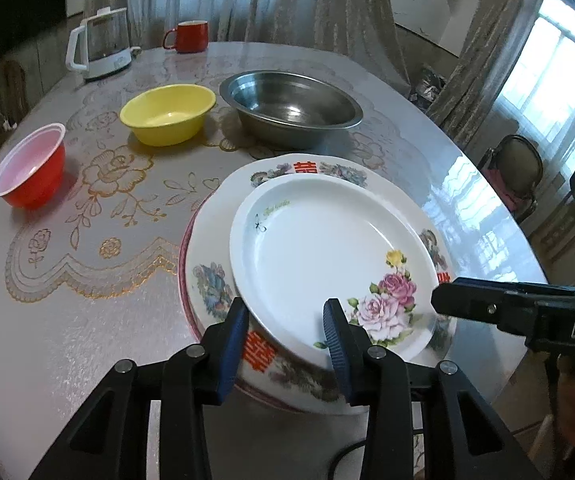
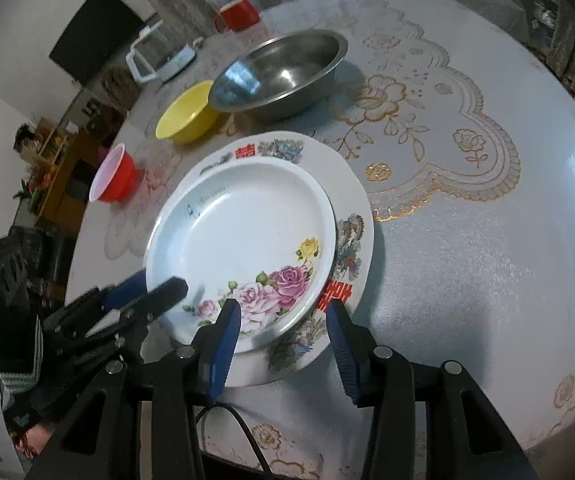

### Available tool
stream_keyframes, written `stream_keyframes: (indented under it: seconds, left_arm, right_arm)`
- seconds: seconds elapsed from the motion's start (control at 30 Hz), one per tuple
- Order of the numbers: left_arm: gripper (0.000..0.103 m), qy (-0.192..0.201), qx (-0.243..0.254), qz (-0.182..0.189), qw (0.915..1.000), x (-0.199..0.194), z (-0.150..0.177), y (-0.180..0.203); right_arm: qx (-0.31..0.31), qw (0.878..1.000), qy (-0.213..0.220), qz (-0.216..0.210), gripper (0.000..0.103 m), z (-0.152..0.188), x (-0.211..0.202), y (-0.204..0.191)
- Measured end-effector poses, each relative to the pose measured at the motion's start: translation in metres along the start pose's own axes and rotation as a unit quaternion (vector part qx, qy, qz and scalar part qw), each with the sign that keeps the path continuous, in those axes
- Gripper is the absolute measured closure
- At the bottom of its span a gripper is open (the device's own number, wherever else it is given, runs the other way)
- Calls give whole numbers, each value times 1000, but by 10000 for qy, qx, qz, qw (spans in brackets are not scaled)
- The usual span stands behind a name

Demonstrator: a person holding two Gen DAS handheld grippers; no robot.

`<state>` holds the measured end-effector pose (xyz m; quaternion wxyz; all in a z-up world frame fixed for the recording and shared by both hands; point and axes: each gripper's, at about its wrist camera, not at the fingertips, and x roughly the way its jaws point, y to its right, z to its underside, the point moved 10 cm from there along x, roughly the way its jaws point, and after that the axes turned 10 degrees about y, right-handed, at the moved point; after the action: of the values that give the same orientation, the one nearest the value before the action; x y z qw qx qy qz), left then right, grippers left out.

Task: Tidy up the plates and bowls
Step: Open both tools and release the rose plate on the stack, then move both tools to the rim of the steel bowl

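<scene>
Both tongs sitting wide at the lower edge of their frames, holding nothing: left gripper [image 1: 287,338] straddling the near rim of the rose plate [image 1: 327,256], right gripper [image 2: 283,340] spread over the near rims of the stack. Lying stacked mid-frame in both views: rose plate on top of the larger red-character plate [image 1: 215,240], with a pink-rimmed edge peeking out beneath at the left in the left wrist view only. Rose plate holding nothing but its printed flowers. Standing in a row behind the stack, all showing bare insides: red bowl [image 1: 29,166] at mid-left, yellow bowl [image 1: 167,114] just right of it, steel basin [image 1: 291,108] at upper centre, close beside the yellow bowl. Resting at the upper left of the table [image 1: 87,320]: white kettle [image 1: 101,44] and red mug [image 1: 189,36]. Showing in the left wrist view only: the right gripper's black finger reaching in from the right edge onto the rose plate's rim, plus a chair [image 1: 517,172] and bright window [image 1: 559,80] at the right. Showing in the right wrist view only: the left gripper entering from lower left at the rose plate's rim, a dark wall screen [image 2: 95,34] at upper left, and a cluttered shelf [image 2: 53,160] at the left edge.
</scene>
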<state>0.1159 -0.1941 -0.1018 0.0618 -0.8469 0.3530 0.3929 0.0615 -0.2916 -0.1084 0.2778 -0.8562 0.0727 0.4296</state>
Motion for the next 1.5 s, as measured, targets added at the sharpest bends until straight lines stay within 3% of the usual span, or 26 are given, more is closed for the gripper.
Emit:
stream_keyframes:
  seconds: [0.37, 0.57, 0.87, 1.17, 1.5]
  left_arm:
    - [68, 345, 399, -497, 9974, 12, -8, -7]
    - [51, 399, 178, -320, 9985, 2, -8, -8]
    - [51, 701, 93, -440, 9965, -15, -3, -15]
    - [31, 837, -172, -495, 9951, -26, 8, -24]
    - [20, 948, -385, -929, 9904, -36, 5, -44]
  right_arm:
    - [75, 9981, 611, -12, 59, 1, -3, -1]
    - [-295, 9961, 776, 307, 59, 1, -1, -4]
    - [-248, 9962, 817, 149, 59, 3, 5, -8]
    - [-475, 9922, 1153, 82, 59, 4, 3, -8]
    - [-798, 9882, 1298, 183, 58, 10, 2, -13]
